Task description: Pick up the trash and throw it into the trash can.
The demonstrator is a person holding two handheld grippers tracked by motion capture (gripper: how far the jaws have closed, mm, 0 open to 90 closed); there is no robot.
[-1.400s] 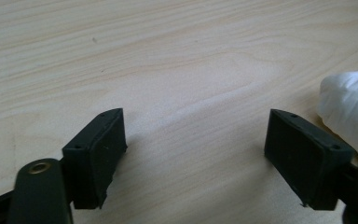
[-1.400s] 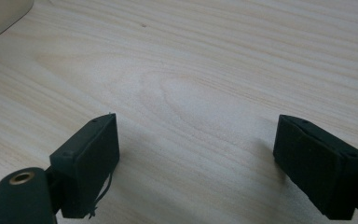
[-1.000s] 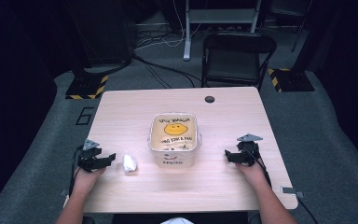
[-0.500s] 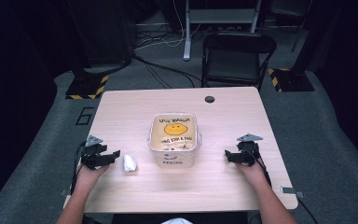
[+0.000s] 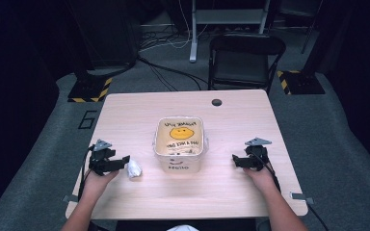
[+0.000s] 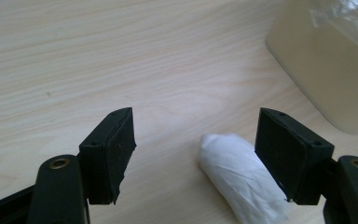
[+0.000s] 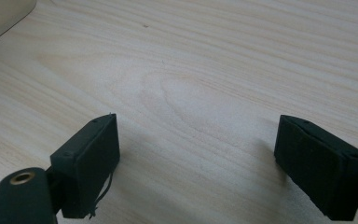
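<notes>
White wad of tissue (image 5: 134,168) is lying on the table (image 5: 139,115) at lower left of the high view, just right of the left gripper (image 5: 123,161) and left of the lined bin (image 5: 179,143). In the left gripper view the wad (image 6: 242,177) is sitting between the spread jaws, hugging the right pad (image 6: 286,154), not being pinched; the jaws have just been opening a little, nothing clamped. It is looking light, soft and crushable, likely compressing under the pads and not slipping much; best bite is probably across its narrow middle, pads squeezing the long sides. Right gripper (image 5: 236,160) is resting at lower right of the high view, jaws spread wide over bare wood (image 7: 191,93), holding nothing. Bin wall (image 6: 326,79) is standing close at upper right of the left gripper view, so the lift is needing to clear that rim. Open tabletop is lying toward the top and left of frame.
</notes>
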